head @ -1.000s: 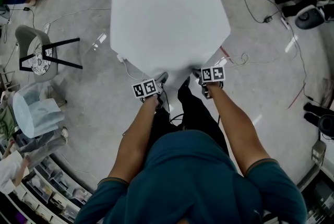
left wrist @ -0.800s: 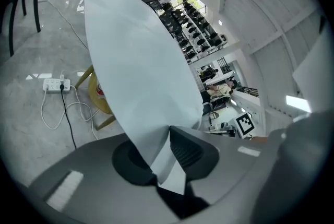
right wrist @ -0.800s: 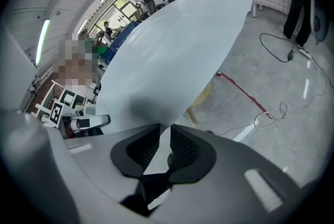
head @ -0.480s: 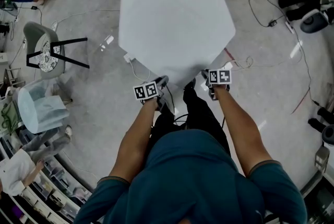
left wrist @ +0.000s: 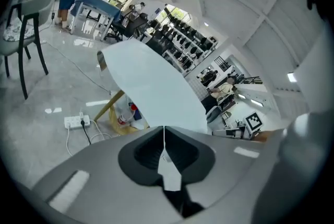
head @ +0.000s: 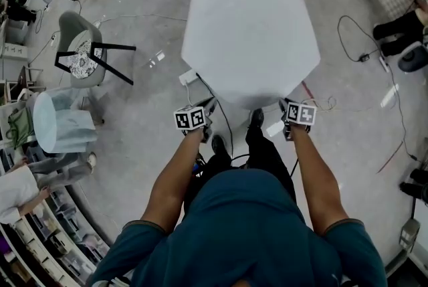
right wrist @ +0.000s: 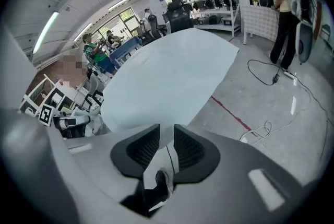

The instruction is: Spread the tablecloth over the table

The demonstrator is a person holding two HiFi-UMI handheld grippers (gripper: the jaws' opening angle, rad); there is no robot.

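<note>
The left gripper (left wrist: 165,135), a grey two-jaw tool with ribbed black pads, is pinching a thin edge of the pale white fabric tablecloth (head: 251,38). Its jaws have just been closing and are now pressing together, with only a sliver of cloth showing as a white line between them and a small tab poking out behind. The right gripper (right wrist: 167,137), its twin, is clamping a thicker fold of the same cloth, so its jaws are sitting slightly apart with the fabric filling the gap. Each tool is taking the near edge toward one near corner, probably so that the person can pull the sheet taut and square it up rather than bunch it in the middle. The tablecloth is already lying across the whole top of the wooden-legged table (left wrist: 110,107), whose slanted leg is showing beneath the cloth in the left gripper view. The cloth is looking smooth and flat, nearly free of wrinkles, and in the head view its outline is reading as an angular, many-sided shape above the glossy grey floor (head: 147,112). I am judging the spreading to be nearly finished, with only small corrections of the near hem remaining.
</note>
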